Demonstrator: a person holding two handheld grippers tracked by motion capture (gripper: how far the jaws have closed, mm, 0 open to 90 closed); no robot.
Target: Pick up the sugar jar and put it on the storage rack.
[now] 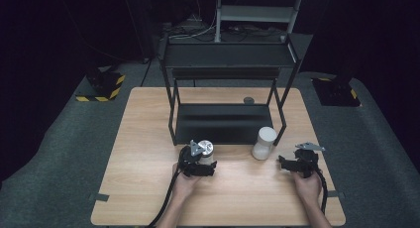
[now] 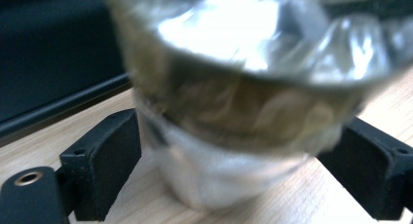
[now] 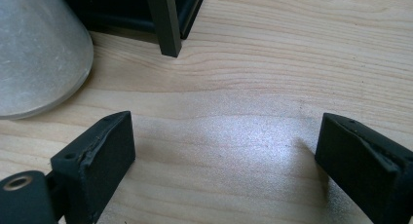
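Foil-lidded cup (image 2: pixel 234 112) stood upright on the wooden worktop (image 1: pixel 148 188), just in front of the black shelf rack (image 1: pixel 223 121), between the jaws of the left hand-held gripper (image 1: pixel 200 161). In the left gripper view the cup's white lower body sat in the gap; the left pad lay at its side, the right pad appeared slightly clear, and blur prevented a firm finding of contact. The right hand-held gripper (image 3: pixel 224 156) rested low over bare worktop, jaws wide apart and holding nothing. A white cylindrical container (image 1: pixel 264 142) stood near the rack's front right leg, between the two grippers and apart from both.
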